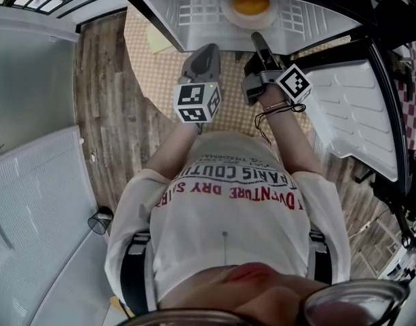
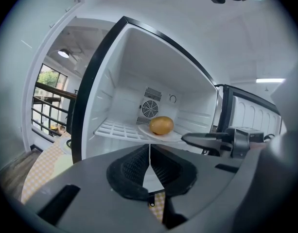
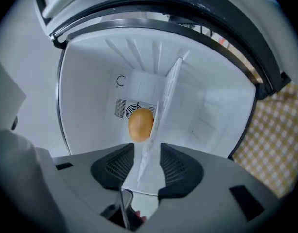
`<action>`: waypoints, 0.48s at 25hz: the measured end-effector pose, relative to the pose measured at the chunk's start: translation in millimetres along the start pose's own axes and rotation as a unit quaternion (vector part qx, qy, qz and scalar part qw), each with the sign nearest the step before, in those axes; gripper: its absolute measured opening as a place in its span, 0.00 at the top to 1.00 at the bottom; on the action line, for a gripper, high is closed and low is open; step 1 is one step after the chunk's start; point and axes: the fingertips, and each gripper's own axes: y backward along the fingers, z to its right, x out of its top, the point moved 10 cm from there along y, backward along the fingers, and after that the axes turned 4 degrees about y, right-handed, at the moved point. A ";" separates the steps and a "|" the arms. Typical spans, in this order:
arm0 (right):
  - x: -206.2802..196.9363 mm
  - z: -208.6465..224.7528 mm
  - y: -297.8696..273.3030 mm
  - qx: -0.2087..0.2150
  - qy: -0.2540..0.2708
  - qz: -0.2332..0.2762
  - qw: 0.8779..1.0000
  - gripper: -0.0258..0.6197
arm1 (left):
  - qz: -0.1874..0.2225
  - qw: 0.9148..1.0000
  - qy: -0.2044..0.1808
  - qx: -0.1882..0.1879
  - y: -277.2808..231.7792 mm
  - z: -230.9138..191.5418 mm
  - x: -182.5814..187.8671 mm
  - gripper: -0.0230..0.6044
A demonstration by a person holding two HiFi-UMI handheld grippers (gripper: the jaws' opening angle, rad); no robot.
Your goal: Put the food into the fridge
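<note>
Two tongs reach toward an open fridge. Left tongs are pressed together with nothing between the pads, and they hang back from the fridge mouth, over a chequered cloth. Right tongs are spread, rolled onto their side, and their pads press on nothing. The thin white edge of the plate and the shelf lines up with their gap in the right gripper view, but whether it reaches in between the pads cannot be told. In the head view the right tips sit just short of the plate's near rim, ahead of the left tips. The food, a yellow-orange rounded piece, lies on the plate, and the plate rests on the white slatted shelf inside the fridge, toward the shelf's right half and front. Behind it, on the back wall, is a round fan grille. The fridge door stands swung open to the person's right, its ribbed white lining facing inward. Wood floor shows to the left of the cloth.
</note>
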 end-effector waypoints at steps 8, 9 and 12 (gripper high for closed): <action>-4.8 -19.9 31.9 -0.019 0.256 -0.044 0.965 0.91 | 0.012 1.000 -0.009 -0.015 10.6 9.0 7.6 0.92; -6.9 -24.6 34.0 -0.012 0.290 -0.050 0.956 0.92 | 0.013 1.000 -0.011 -0.017 11.8 10.3 8.1 0.92; -12.4 -39.8 41.1 -0.011 0.412 -0.060 0.909 0.92 | 0.015 0.999 -0.018 -0.023 16.4 13.7 10.0 0.92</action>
